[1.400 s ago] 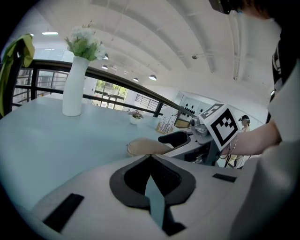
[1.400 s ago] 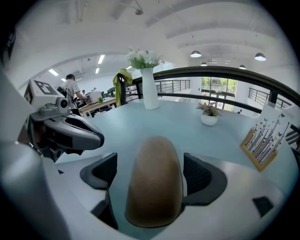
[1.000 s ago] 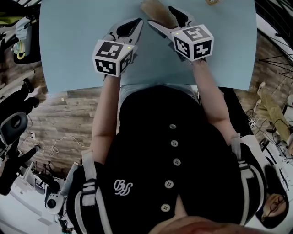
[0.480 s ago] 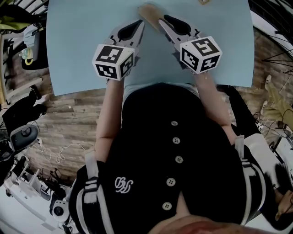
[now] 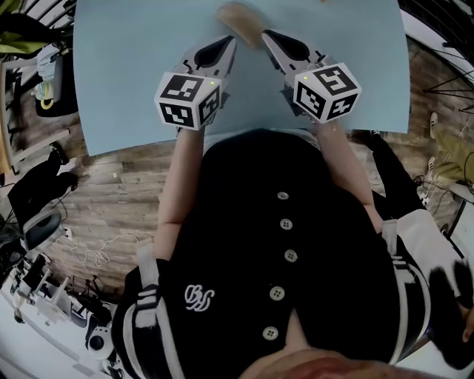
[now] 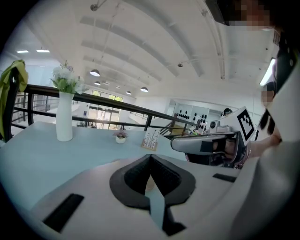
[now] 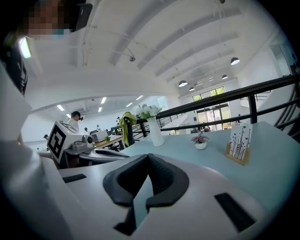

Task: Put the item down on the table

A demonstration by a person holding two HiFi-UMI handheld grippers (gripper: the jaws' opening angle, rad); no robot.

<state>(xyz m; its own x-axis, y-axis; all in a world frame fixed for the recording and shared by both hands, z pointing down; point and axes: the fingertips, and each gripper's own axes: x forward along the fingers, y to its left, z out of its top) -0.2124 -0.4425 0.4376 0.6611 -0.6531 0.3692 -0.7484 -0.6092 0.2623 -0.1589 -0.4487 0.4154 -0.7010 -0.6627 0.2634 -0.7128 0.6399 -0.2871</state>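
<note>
**Head view.** R gripper [image 5: 264,34]: jaws, spread either side of the flat tan oblong item [image 5: 235,15] a sec. ago, have just been closing and now meet, w/ nothing between them. The gripper has drawn back off the item. L gripper [image 5: 230,41]: jaws likewise together, empty. Item lies on the pale blue desk [image 5: 133,66], just beyond both tips, apparently free of both. Judgement: release made, set-down approx. complete; only withdrawal remains.
</note>
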